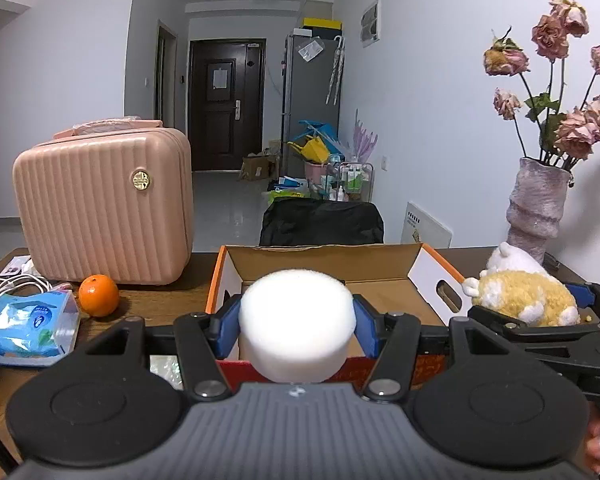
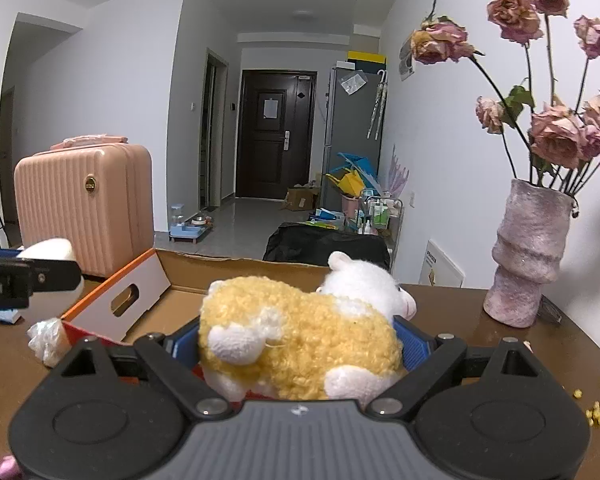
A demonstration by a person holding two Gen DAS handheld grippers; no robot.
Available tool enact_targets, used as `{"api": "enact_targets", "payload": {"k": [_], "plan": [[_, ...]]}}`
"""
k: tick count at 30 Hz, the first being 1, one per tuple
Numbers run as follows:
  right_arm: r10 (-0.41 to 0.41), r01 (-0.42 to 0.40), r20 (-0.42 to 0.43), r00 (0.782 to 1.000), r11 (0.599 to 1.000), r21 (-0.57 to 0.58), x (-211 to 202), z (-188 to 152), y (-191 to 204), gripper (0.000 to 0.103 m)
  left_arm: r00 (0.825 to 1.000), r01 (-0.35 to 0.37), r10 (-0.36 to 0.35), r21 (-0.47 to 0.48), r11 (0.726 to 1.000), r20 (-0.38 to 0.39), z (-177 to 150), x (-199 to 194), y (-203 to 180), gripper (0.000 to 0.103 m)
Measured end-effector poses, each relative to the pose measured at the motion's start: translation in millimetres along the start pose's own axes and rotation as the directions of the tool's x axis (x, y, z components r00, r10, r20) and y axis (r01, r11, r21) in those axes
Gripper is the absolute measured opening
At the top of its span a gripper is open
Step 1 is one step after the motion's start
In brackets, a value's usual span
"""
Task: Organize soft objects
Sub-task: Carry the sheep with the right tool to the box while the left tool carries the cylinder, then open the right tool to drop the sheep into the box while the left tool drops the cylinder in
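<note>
From the left wrist camera, the left hand-held gripper (image 1: 296, 326) clamps a white foam cylinder (image 1: 296, 326) between its blue pads (image 1: 225, 330), holding it just above the near edge of an open cardboard box (image 1: 428, 272) on the brown bench (image 1: 156, 304). To the left stand a pink ribbed suitcase (image 1: 104, 204), an orange (image 1: 99, 295) just in front of it, and a blue tissue pack (image 1: 28, 328) nearer the camera. At far right, the right hand-held gripper (image 1: 540, 312) carries a yellow-and-white plush toy (image 1: 520, 292) beside the box, with a vase of dried roses (image 1: 538, 208) behind. From the right wrist camera, the right hand-held gripper (image 2: 300, 348) is closed on the plush toy (image 2: 300, 336), its blue pads (image 2: 414, 346) pressing both flanks, the toy hanging over the box's near right corner (image 2: 236, 276). The left hand-held gripper (image 2: 40, 276) and its foam cylinder (image 2: 50, 250) show at the left edge. The vase (image 2: 526, 256) stands on the bench (image 2: 480, 332) at right, with yellow crumbs (image 2: 598, 416) scattered near the edge.
</note>
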State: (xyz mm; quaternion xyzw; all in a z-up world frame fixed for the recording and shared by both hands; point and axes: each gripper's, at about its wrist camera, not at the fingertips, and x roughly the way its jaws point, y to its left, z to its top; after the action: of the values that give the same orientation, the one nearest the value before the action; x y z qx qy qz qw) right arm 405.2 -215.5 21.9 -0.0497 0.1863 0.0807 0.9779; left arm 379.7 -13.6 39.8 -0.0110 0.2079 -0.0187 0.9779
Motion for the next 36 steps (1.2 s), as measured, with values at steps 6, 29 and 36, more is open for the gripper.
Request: {"api": "enact_targets", "payload": {"k": [6,29,36], "plan": [[0.011,-0.011,-0.019,1.000,1.000,-0.009,21,10,-1,0.093,1.000,-0.007,0.007,-0.003,1.000,-0.003,10,20,-1,0.058],[0.035,-0.038,-0.111,0.993,0.999,-0.023,109,33,-14,0.094,0.995,-0.086,0.085,-0.017,0.996,-0.050,35,111,10,0.058],[0.049,-0.054,-0.128,0.991,0.998,-0.032,127,17,-10,0.094,0.990,-0.097,0.097,0.004,0.995,-0.098,23,132,9,0.058]]}}
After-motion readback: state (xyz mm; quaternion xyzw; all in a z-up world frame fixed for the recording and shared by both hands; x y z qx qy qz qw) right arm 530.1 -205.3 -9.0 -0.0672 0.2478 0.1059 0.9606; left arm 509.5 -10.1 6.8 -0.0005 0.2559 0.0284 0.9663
